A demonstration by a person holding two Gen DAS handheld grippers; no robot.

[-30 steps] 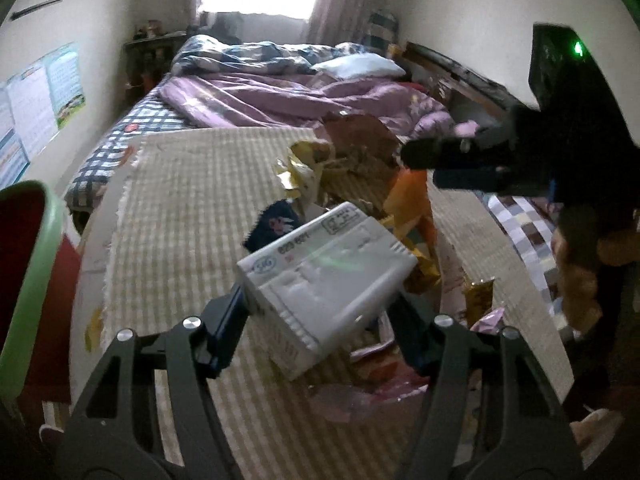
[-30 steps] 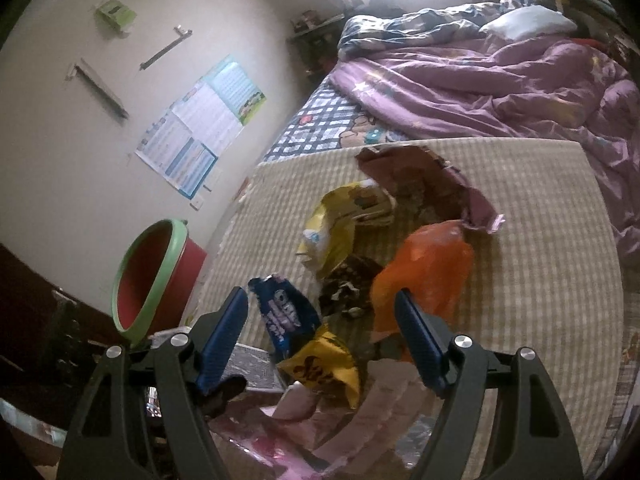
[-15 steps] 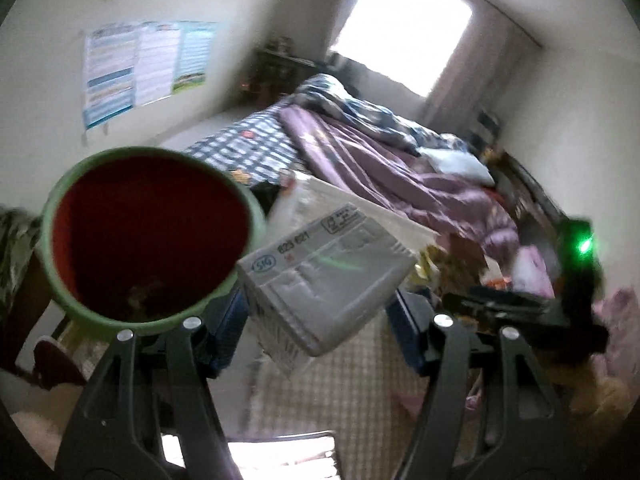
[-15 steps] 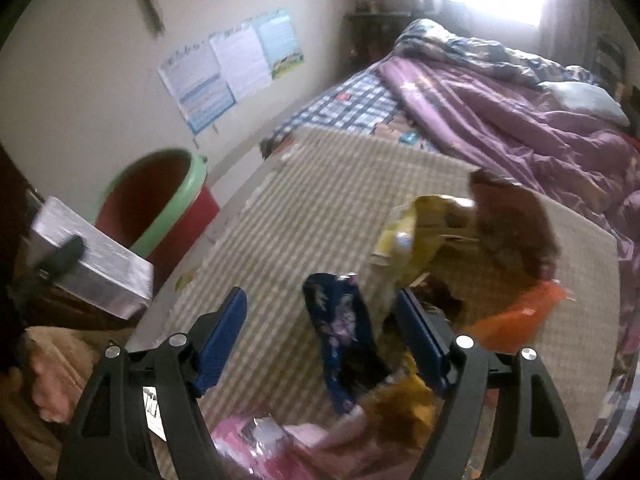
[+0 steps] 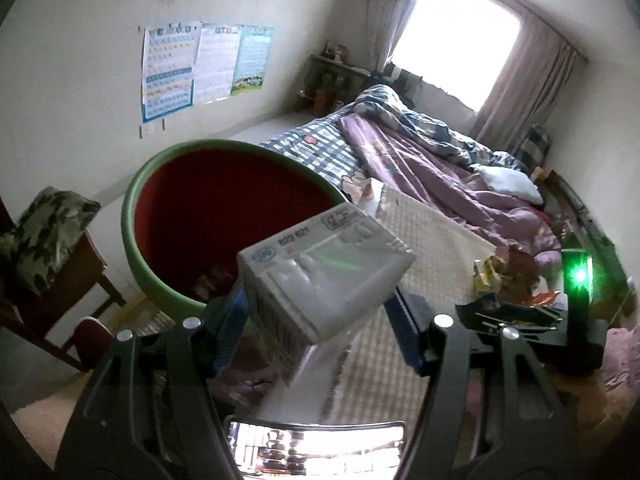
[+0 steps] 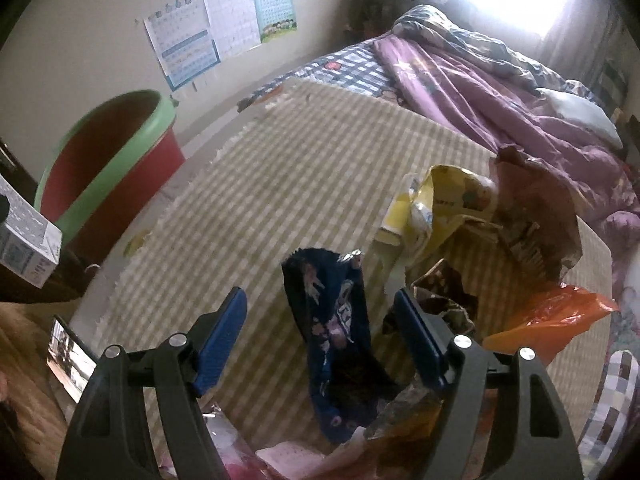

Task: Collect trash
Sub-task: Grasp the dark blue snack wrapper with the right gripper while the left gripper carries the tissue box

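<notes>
Left carries box toward bin; right lined up on blue wrapper.

Left gripper [image 5: 316, 316] clamps the box [image 5: 324, 276], frame centre; bin [image 5: 224, 216] mouth sits just up-left behind it. Right gripper [image 6: 320, 332] wide, empty, straddling the blue wrapper [image 6: 336, 332], whose long axis runs top to bottom between the jaws, not across. Right is the nearer to it.

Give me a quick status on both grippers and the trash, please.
Left gripper shut on white carton, short of red bin. Right gripper open around blue wrapper on mat. Nothing blocking.
</notes>
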